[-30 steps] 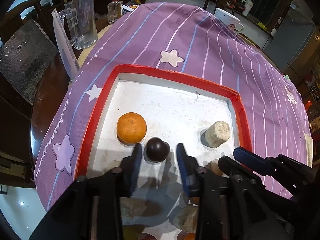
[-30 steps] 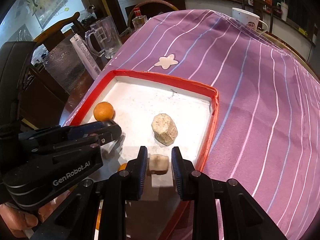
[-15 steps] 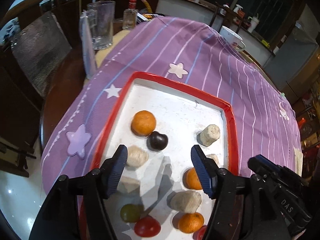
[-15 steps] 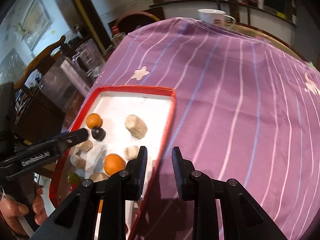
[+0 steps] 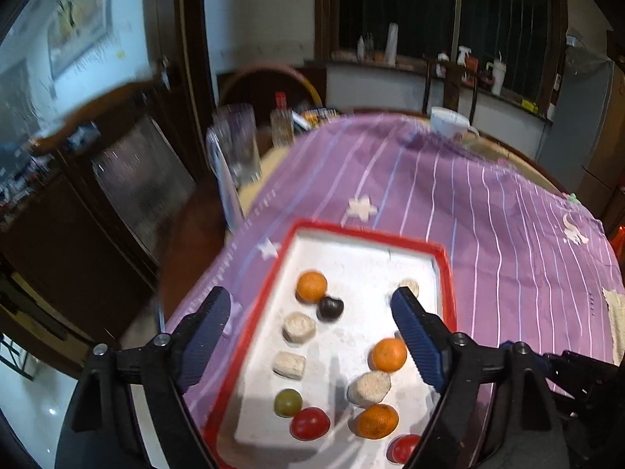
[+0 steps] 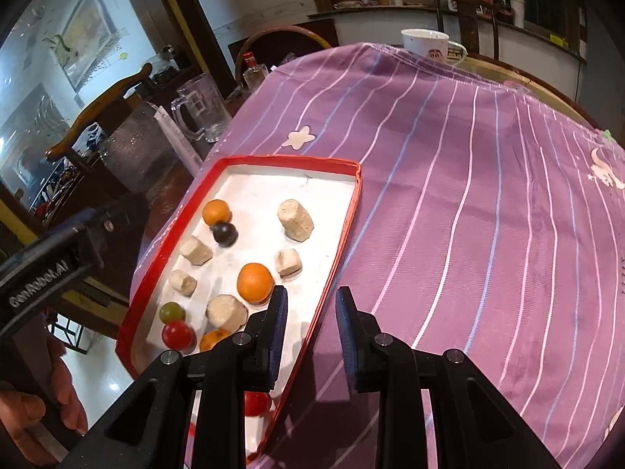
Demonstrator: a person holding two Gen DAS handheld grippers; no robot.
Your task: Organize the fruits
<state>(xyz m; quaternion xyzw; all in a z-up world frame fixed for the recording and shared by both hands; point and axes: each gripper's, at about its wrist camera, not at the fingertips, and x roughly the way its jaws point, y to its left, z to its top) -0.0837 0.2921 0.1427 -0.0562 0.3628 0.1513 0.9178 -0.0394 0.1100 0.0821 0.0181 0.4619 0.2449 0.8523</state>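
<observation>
tongs point(image 5: 308, 336) over lengthwise tray point(image 5: 367, 252)

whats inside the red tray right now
In the red tray: oranges, a dark plum, a green grape, red tomatoes and beige chunks. The right gripper covers the tray's near end.

tray point(image 6: 343, 234): red rim, white floor
tablecloth point(image 6: 468, 179): purple, thin white stripes, pale stars
fruits beside tray's rim: oranges point(image 6: 254, 282), red tomato point(image 6: 178, 334), green grape point(image 6: 172, 311)
</observation>
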